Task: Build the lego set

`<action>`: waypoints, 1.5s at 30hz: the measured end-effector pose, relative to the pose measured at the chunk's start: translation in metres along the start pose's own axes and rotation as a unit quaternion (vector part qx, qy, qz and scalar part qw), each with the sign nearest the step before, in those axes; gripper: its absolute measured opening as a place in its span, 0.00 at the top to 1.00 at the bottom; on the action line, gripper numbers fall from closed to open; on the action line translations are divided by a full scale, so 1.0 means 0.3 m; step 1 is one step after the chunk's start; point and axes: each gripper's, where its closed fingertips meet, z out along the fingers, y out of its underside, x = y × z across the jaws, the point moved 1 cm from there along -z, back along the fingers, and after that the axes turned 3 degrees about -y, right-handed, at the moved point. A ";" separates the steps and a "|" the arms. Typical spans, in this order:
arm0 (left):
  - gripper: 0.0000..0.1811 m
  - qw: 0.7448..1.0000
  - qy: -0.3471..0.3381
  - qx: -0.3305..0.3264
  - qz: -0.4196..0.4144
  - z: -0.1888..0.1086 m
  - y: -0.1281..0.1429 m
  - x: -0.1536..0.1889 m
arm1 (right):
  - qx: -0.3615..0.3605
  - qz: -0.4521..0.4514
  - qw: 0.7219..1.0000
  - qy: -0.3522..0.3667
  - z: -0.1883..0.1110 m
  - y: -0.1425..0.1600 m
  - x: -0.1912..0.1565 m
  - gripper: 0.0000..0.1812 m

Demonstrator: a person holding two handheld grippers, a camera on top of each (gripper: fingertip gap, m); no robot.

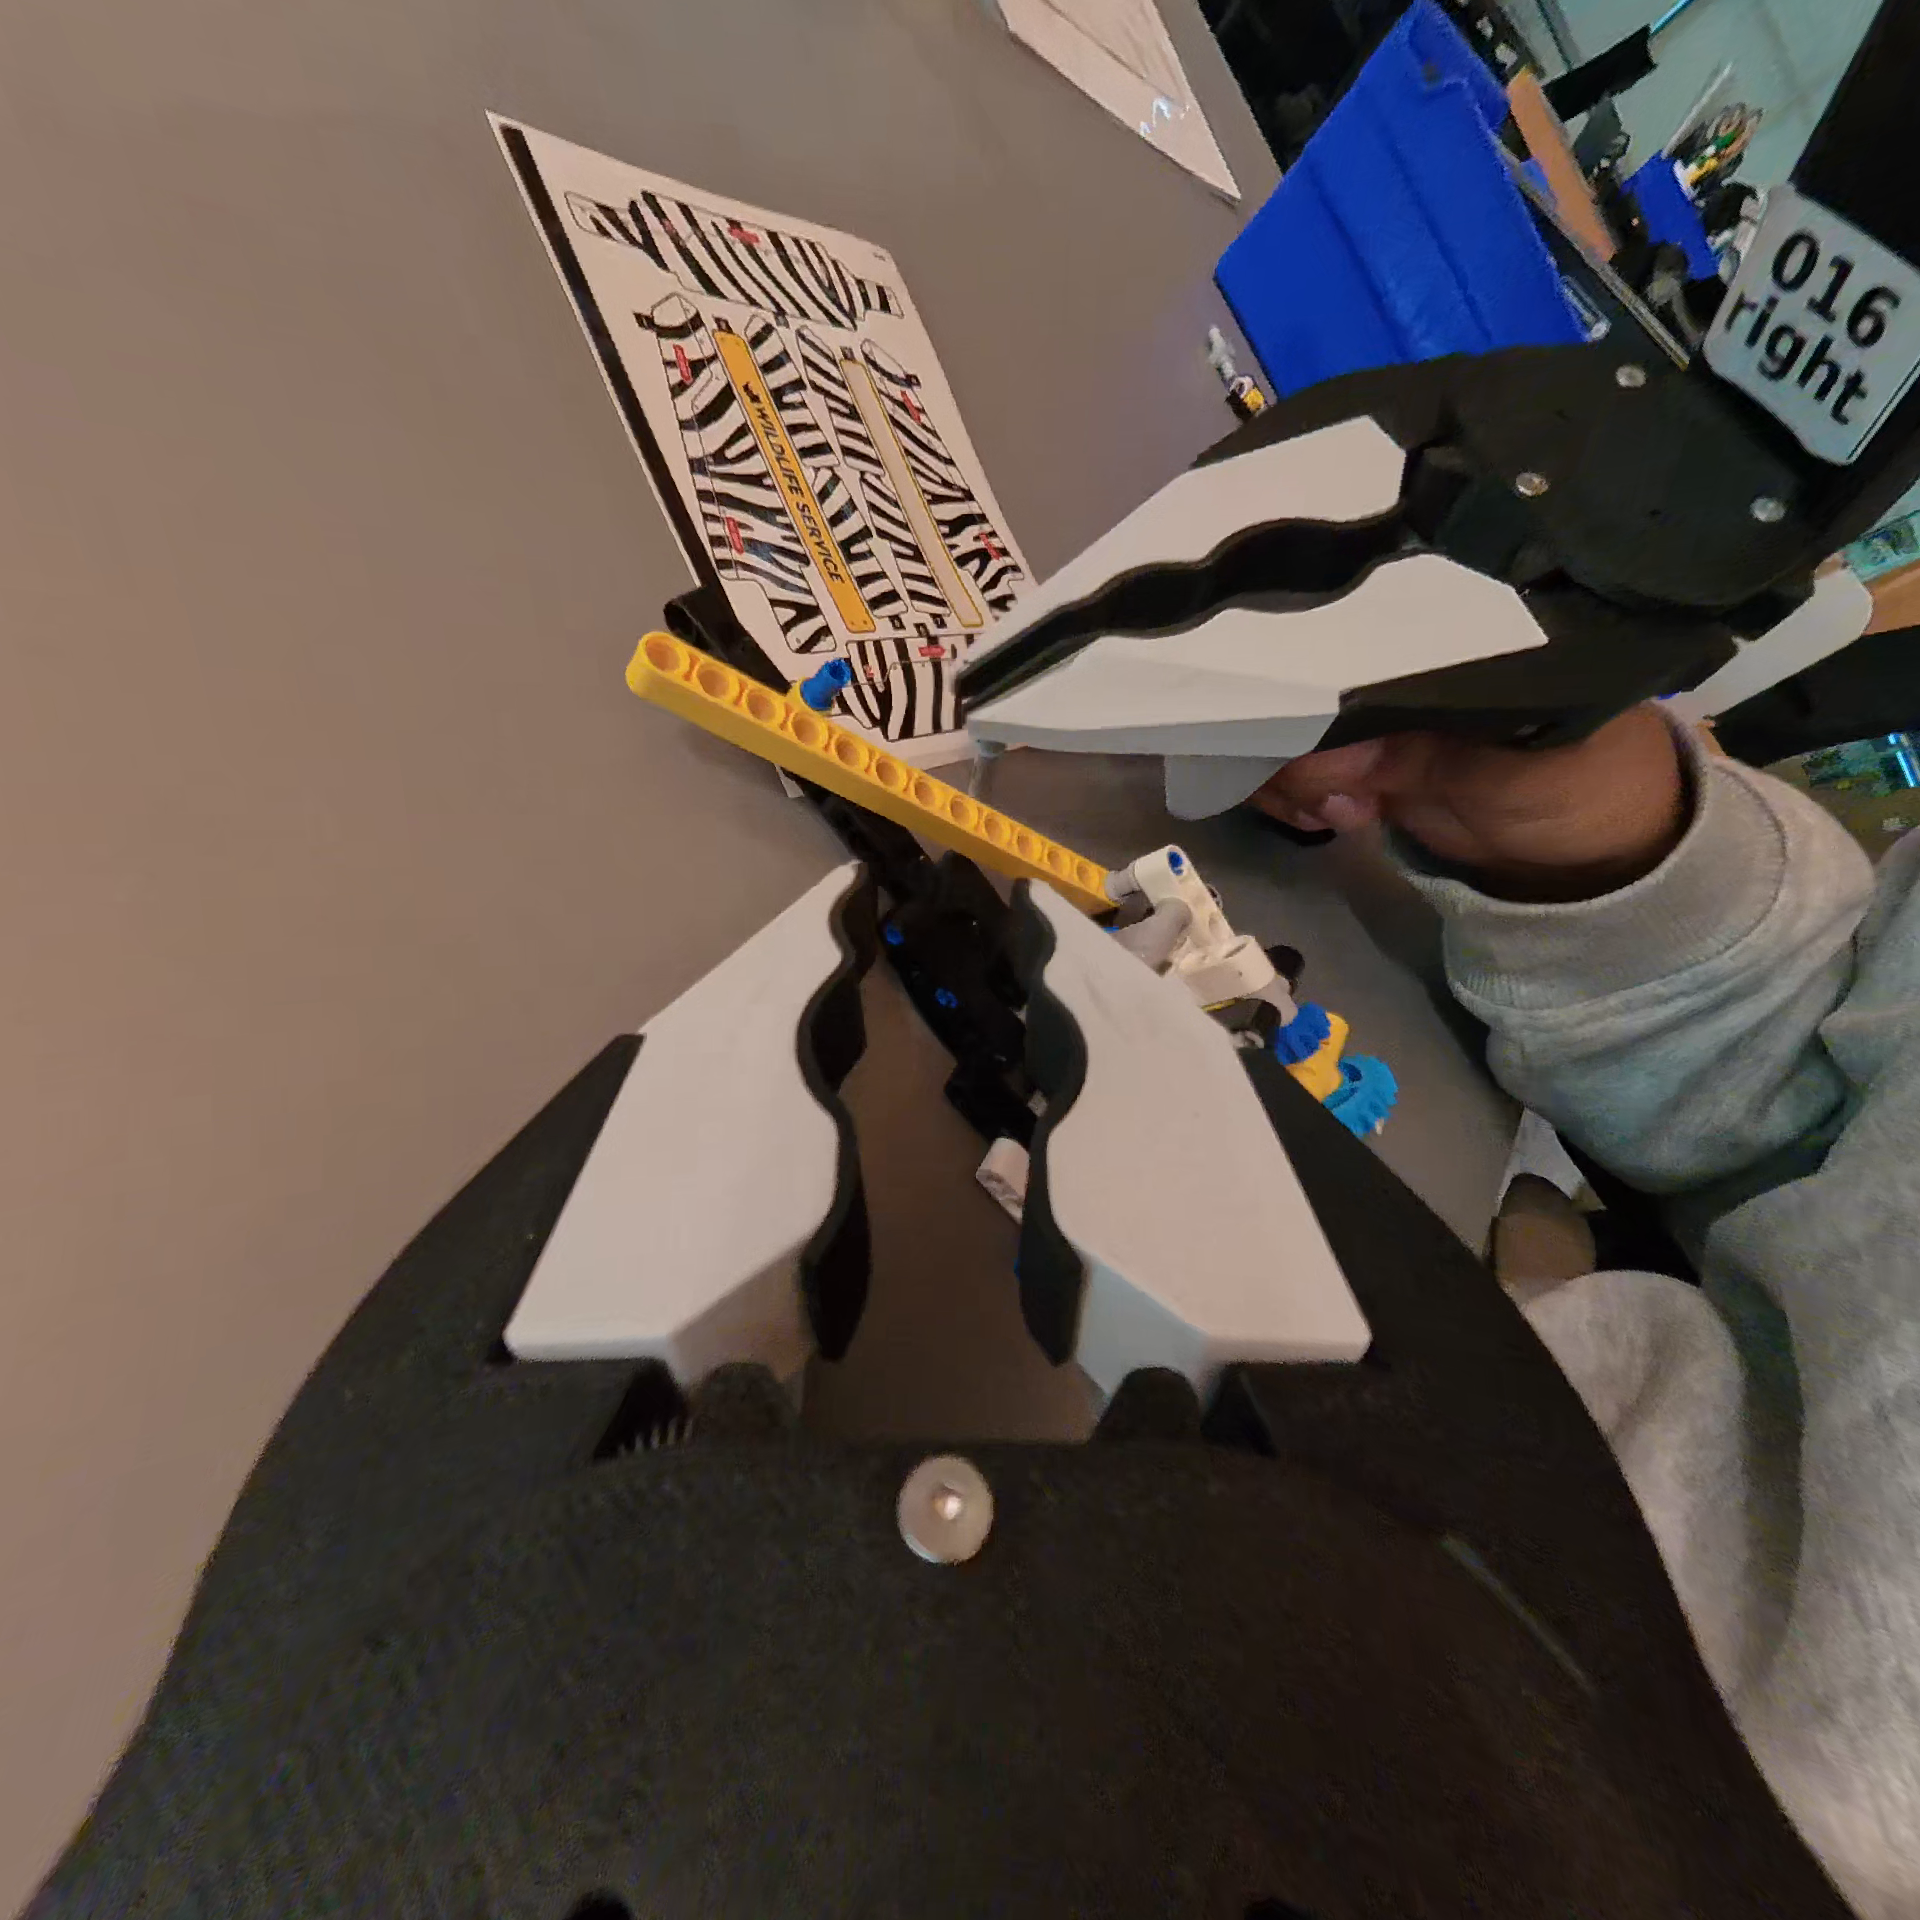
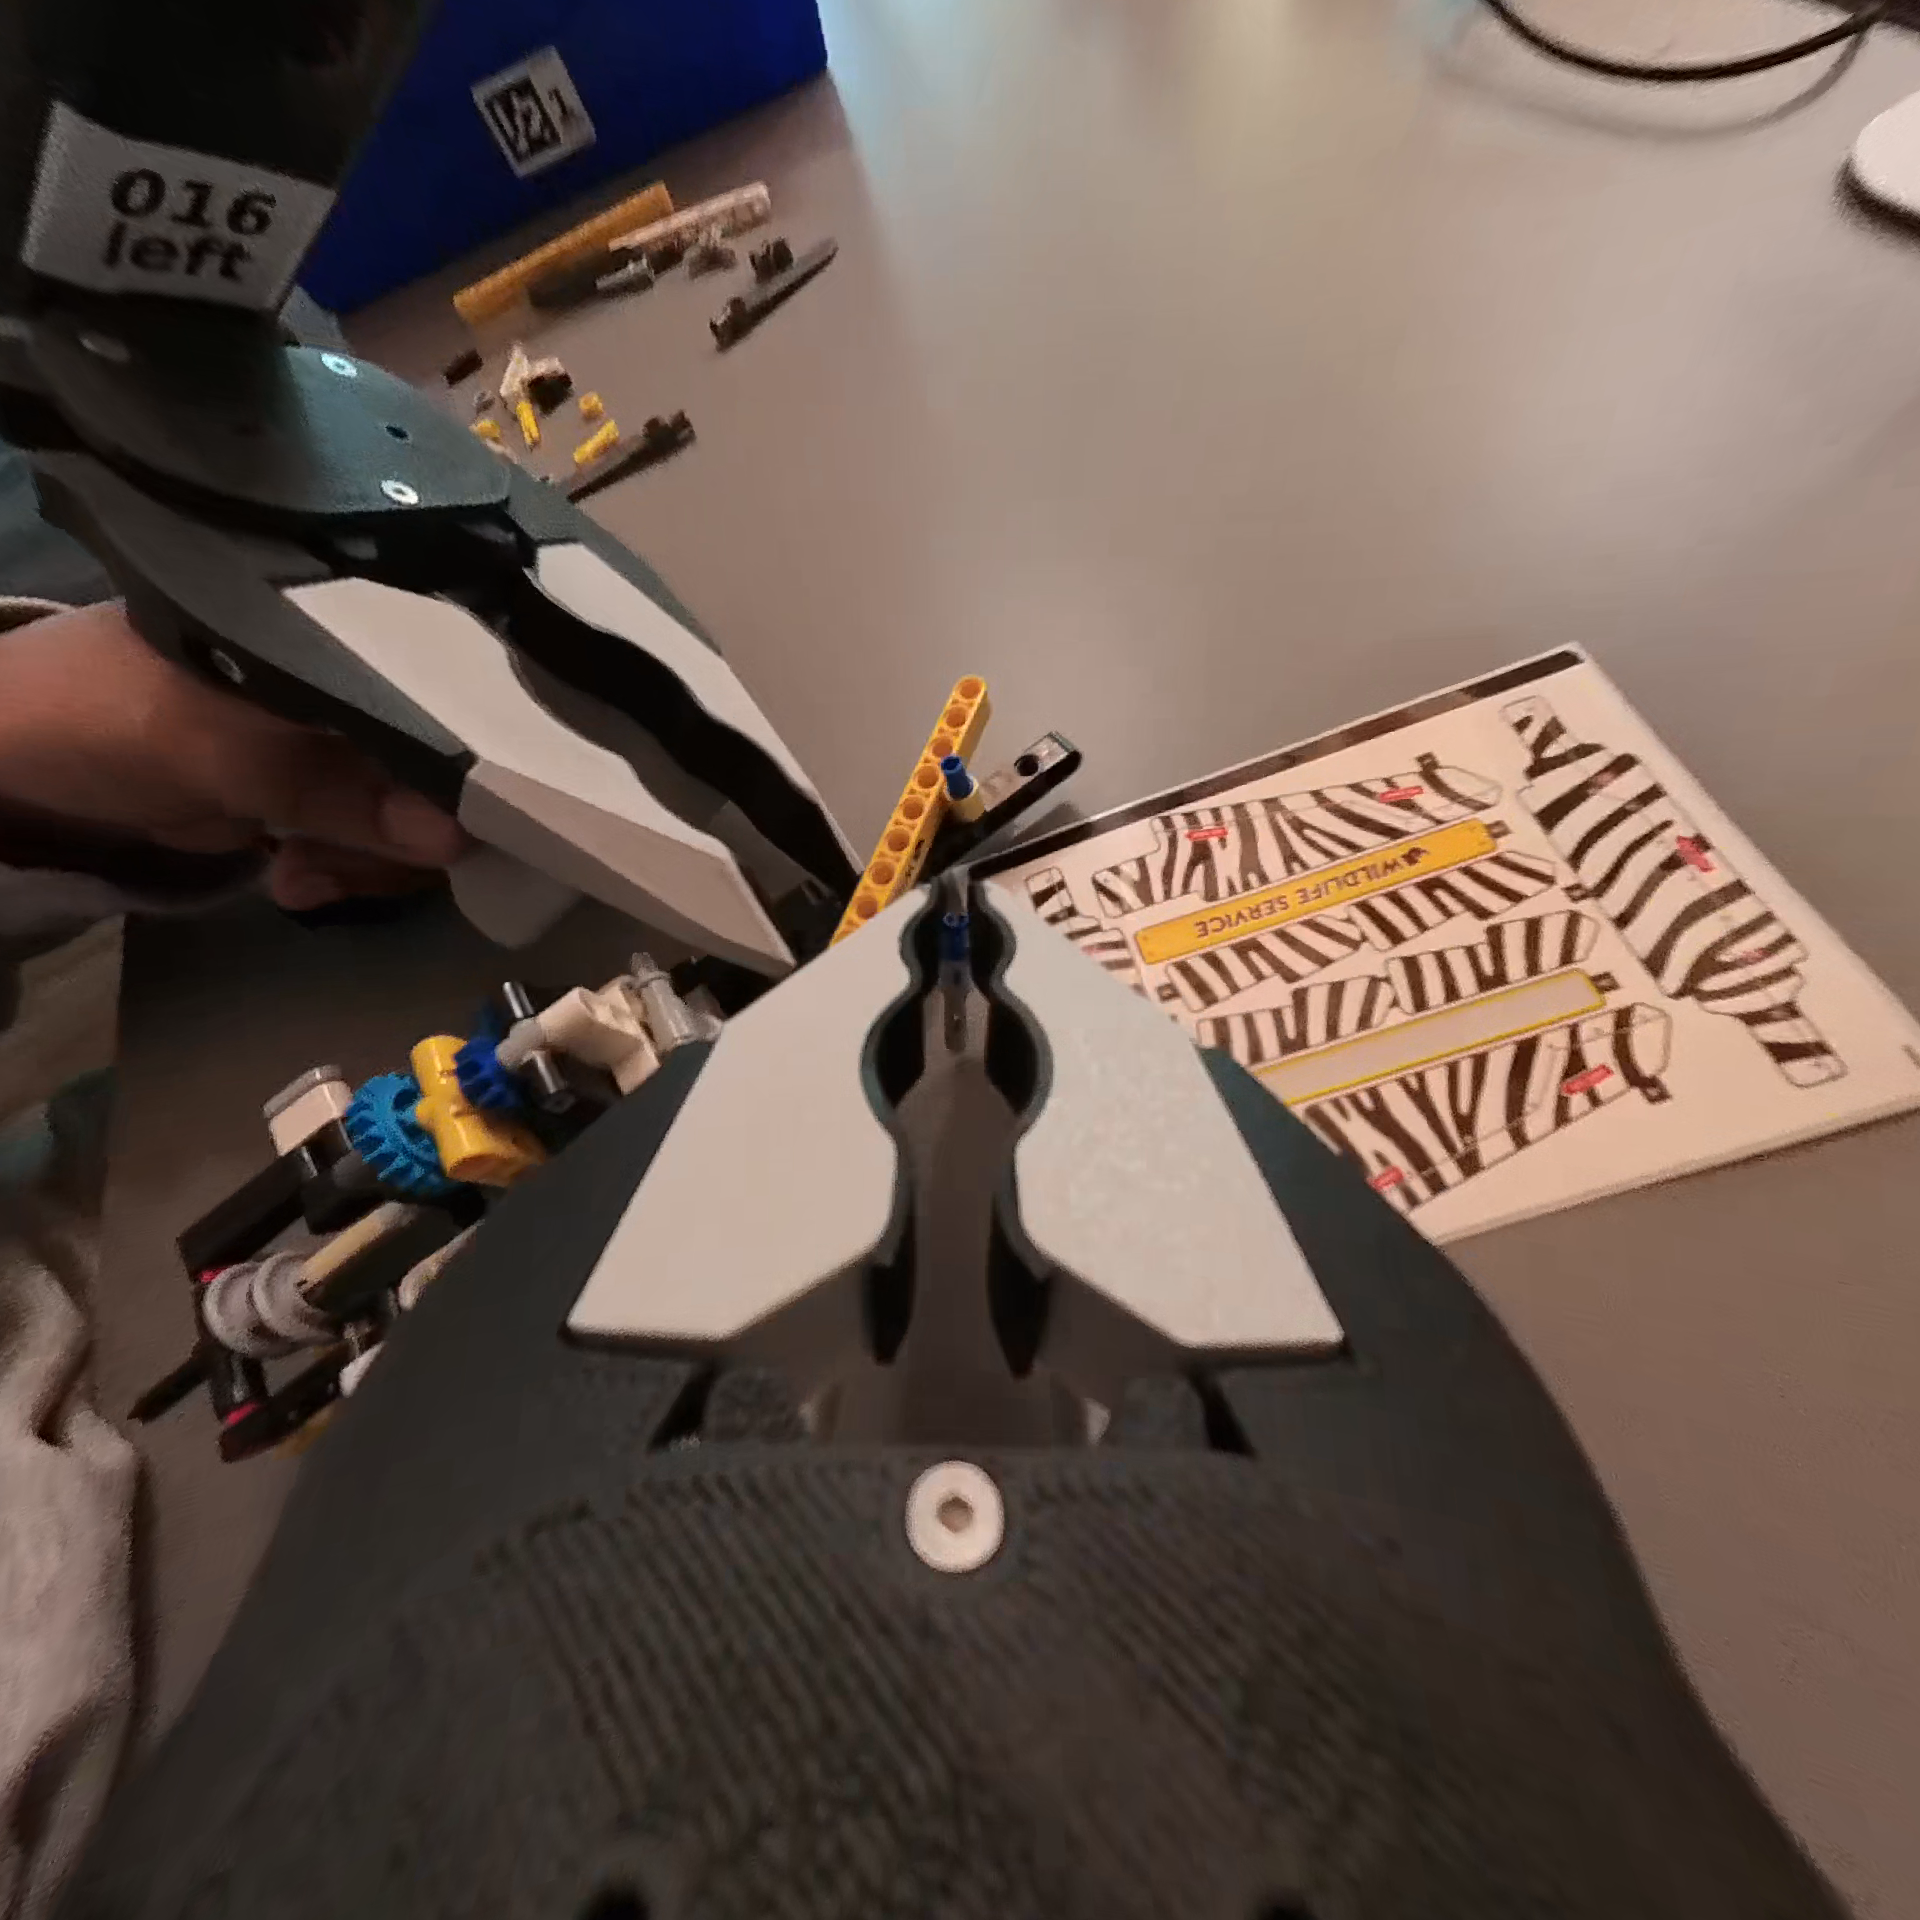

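Observation:
A partly built lego model lies on the grey table (image 1: 260, 727). It has a black frame (image 1: 956, 966), a long yellow beam (image 1: 883, 774) with a blue pin (image 1: 826, 681) stuck in it, white and grey connectors (image 1: 1195, 914) and blue gears (image 1: 1361, 1091). My left gripper (image 1: 940, 883) is shut on the black frame. It also shows in the right wrist view (image 2: 821, 925). My right gripper (image 2: 951, 888) is shut on a small blue-and-grey pin (image 2: 952, 935), with its tips just beside the yellow beam (image 2: 925, 800). In the left wrist view the right gripper (image 1: 966, 701) hovers above the beam.
A zebra-striped sticker sheet (image 2: 1455, 935) lies flat just beyond the model. Several loose yellow, black and grey parts (image 2: 623, 270) lie near a blue bin (image 2: 582, 125) at the far left. A cable (image 2: 1662, 42) runs along the far edge. A person's grey sleeve (image 1: 1621, 935) is close by.

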 end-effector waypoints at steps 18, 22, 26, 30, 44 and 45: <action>0.92 1.000 0.014 -0.010 -0.005 0.005 0.009 0.005 | -0.028 -0.021 0.999 -0.027 0.013 -0.003 -0.010 0.98; 0.92 1.000 0.020 -0.011 -0.011 0.004 0.010 0.003 | 0.065 -0.001 0.997 -0.036 -0.026 -0.079 -0.003 0.99; 0.90 0.999 0.028 -0.010 -0.014 -0.004 0.013 0.005 | 0.124 0.071 0.986 -0.085 -0.039 -0.120 -0.023 0.99; 0.87 1.000 0.019 0.001 0.000 -0.061 0.008 -0.005 | 0.172 0.137 0.968 -0.125 -0.071 -0.161 -0.031 0.99; 0.98 0.983 0.126 0.127 0.039 -0.160 -0.090 0.179 | 0.216 0.195 0.931 -0.220 -0.088 -0.207 -0.199 0.99; 0.99 0.984 0.119 0.123 0.048 -0.158 -0.084 0.174 | 0.211 0.192 0.934 -0.217 -0.093 -0.200 -0.201 0.99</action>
